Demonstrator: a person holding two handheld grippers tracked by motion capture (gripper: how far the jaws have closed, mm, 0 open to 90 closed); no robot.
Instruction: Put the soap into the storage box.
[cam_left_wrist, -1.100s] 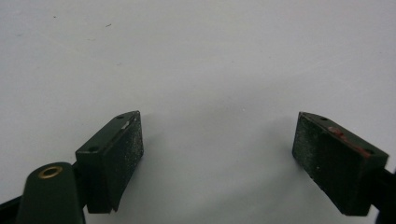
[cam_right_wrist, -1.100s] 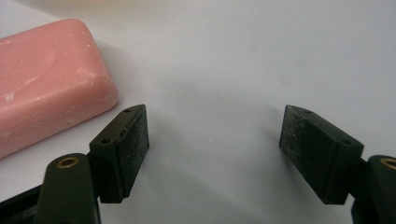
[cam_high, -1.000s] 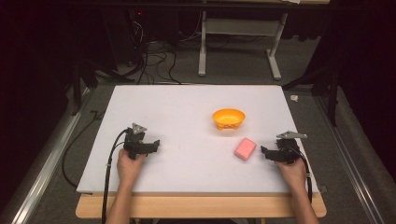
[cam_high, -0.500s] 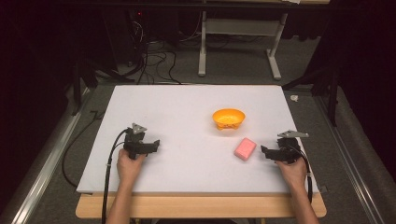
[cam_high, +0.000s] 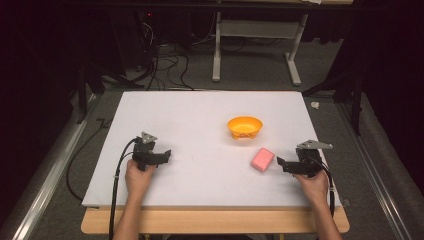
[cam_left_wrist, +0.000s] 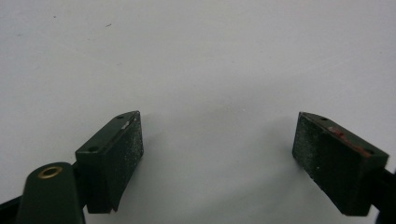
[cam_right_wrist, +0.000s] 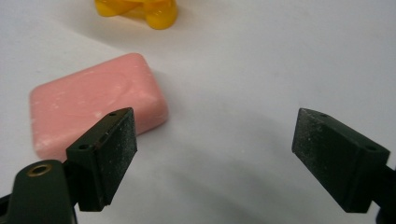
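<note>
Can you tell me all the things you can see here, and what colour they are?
soap: one, pink, flat on the table, just in front of the bowl and beside the right gripper
bowl: one, orange, on the table right of the middle
table: one, white top with a wooden front edge
cables: several, black, on the floor beyond the table
stand: one, pale grey legs, on the floor behind the table
left gripper: one, black, jaws open, over bare table at the left
right gripper: one, black, jaws open, pointing at the soap
hands: two, each holding a gripper at the near edge
</note>
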